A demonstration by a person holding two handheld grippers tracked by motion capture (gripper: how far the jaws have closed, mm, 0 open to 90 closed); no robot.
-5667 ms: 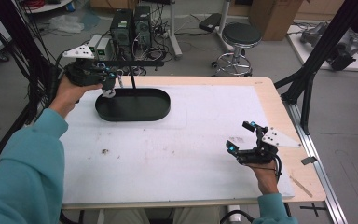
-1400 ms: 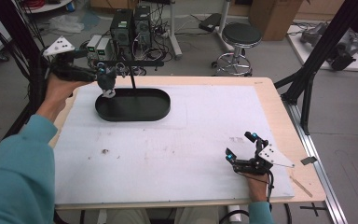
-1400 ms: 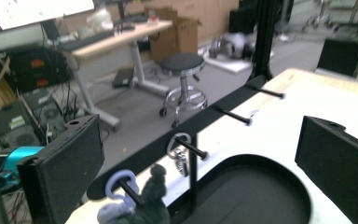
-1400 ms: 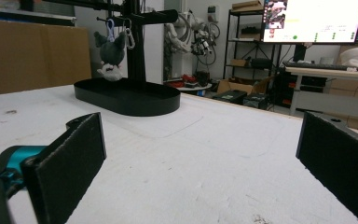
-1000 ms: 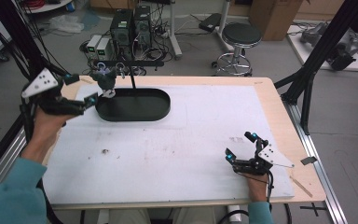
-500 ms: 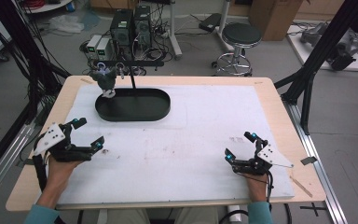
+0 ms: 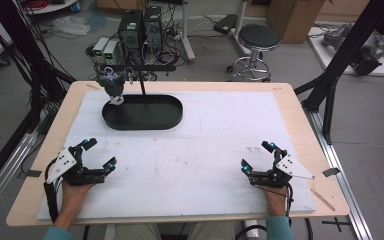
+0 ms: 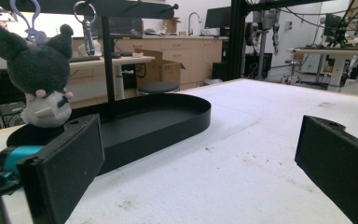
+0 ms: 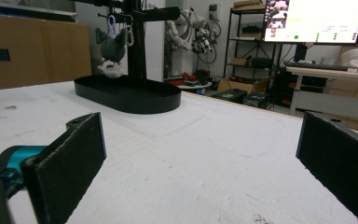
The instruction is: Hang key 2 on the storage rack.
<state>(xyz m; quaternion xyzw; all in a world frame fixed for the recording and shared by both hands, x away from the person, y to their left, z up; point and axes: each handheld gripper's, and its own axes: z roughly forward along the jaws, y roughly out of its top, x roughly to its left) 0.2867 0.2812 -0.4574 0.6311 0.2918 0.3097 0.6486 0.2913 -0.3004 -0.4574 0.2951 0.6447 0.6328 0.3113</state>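
Note:
A dark grey plush keychain (image 7: 113,86) (image 8: 39,79) (image 9: 111,50) hangs by its clip from the bar of a black stand, whose post (image 7: 141,86) rises from an oval black tray (image 7: 145,120) (image 8: 168,119) (image 9: 126,95) at the table's far left. My left gripper (image 7: 100,154) (image 8: 198,168) rests open on the white mat near the front left, with nothing between its jaws. Near the front right, my right gripper (image 7: 258,156) (image 9: 200,163) lies open and empty too. Both sit well short of the tray.
A white mat (image 7: 210,135) covers most of the wooden table (image 7: 300,115). A metal carabiner (image 8: 85,18) hangs on the bar beside the plush. Black frame legs (image 7: 330,75) stand at the right edge. Computers, cables and a stool (image 7: 260,42) lie beyond the far edge.
My left gripper let go of the plush at the stand's bar and drew back to the front left of the mat, open. The right gripper stayed in place.

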